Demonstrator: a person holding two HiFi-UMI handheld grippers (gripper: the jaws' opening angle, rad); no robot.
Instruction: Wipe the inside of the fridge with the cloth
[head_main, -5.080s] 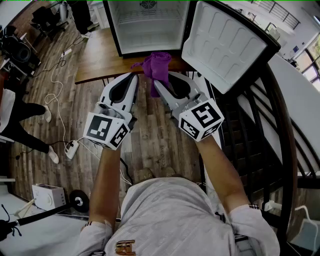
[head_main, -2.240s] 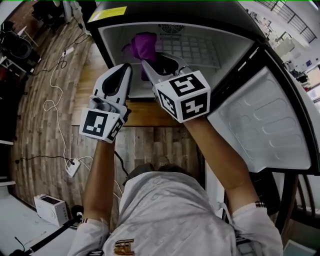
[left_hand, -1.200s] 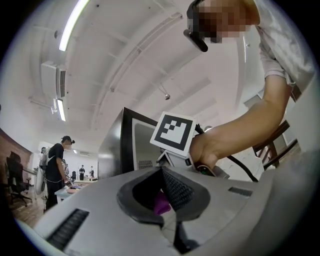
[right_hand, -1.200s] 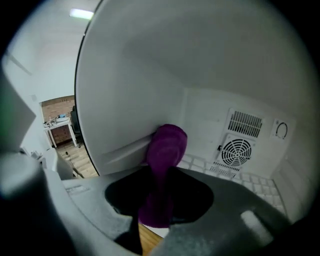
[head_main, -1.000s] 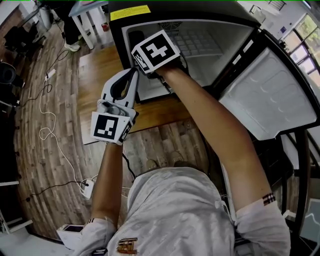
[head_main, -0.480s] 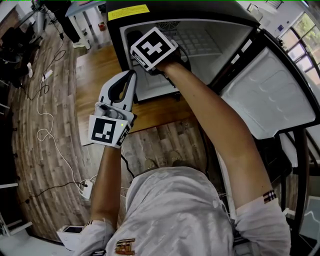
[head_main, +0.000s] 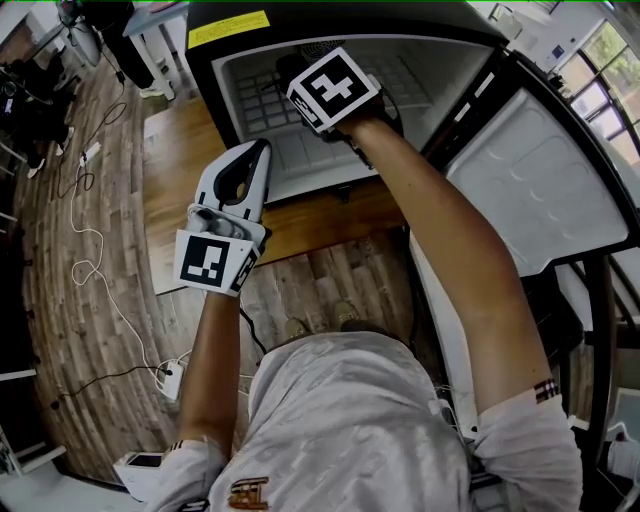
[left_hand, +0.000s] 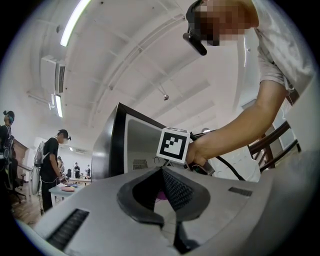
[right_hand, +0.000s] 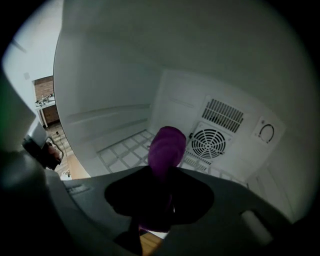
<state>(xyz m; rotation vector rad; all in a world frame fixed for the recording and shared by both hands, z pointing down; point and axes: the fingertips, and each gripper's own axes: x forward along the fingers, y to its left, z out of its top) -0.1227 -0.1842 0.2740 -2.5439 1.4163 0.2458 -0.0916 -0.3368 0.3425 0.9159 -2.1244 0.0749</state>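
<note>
Two grippers show in the head view: the right gripper (head_main: 312, 72) is inside the open mini fridge (head_main: 225, 95), and the left gripper (head_main: 258, 158) hangs outside its front.

In the left gripper view, the jaws are pressed together on nothing.

In the right gripper view, the jaws are clenched on the purple cloth (right_hand: 167, 147), bunched over the wire shelf (right_hand: 125, 155). The cloth looks soft, light and floppy, so it is probably best gripped at its gathered middle.

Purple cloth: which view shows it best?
Right gripper view: the cloth, clamped in the right gripper, stands out against the fridge's fan grille. Left gripper view catches only a purple sliver. Head view: the right gripper's marker cube hides it.
</note>
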